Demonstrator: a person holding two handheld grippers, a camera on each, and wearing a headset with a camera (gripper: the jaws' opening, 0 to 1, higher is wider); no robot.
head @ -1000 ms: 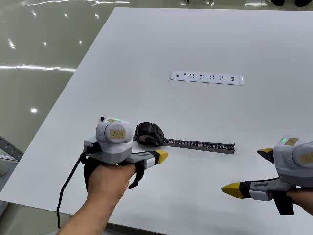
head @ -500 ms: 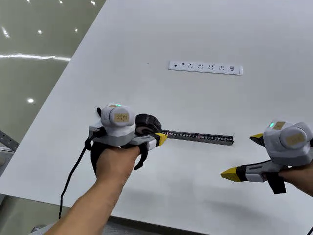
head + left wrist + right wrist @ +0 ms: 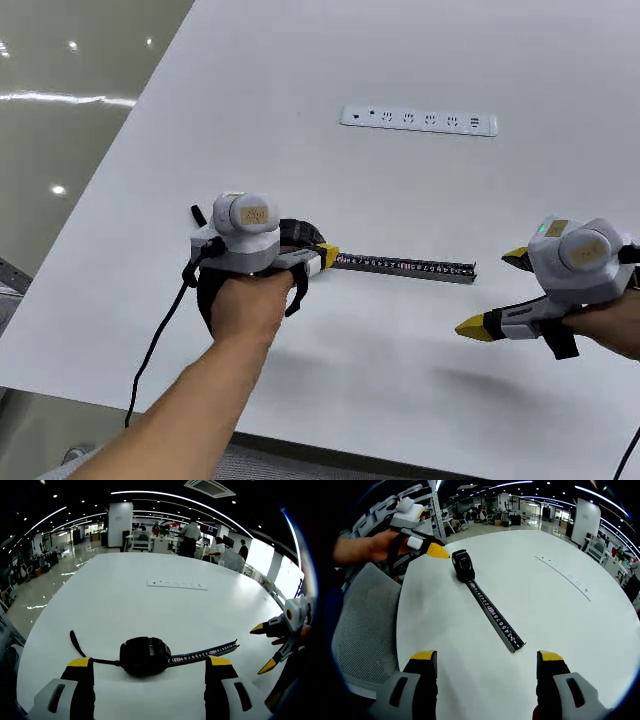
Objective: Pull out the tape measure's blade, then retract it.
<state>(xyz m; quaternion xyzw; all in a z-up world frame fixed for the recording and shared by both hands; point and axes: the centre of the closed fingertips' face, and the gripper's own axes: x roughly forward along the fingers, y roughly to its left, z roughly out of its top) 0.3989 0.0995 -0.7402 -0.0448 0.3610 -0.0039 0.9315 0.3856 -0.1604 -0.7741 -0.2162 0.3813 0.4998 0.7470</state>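
My left gripper (image 3: 148, 664) has moved in, jaws spread either side of the tape measure (image 3: 144, 655); right gripper (image 3: 493, 291) stays released beyond the blade (image 3: 405, 266).

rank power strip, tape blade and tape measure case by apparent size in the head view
1. power strip: longest and widest
2. blade: nearly as long, much thinner
3. tape measure case: smallest, though partly covered

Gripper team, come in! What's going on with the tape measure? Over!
Left gripper open, straddling tape measure case. Right gripper open, empty, off the blade tip. Blade out, flat on table. Power strip far back, no obstacle.
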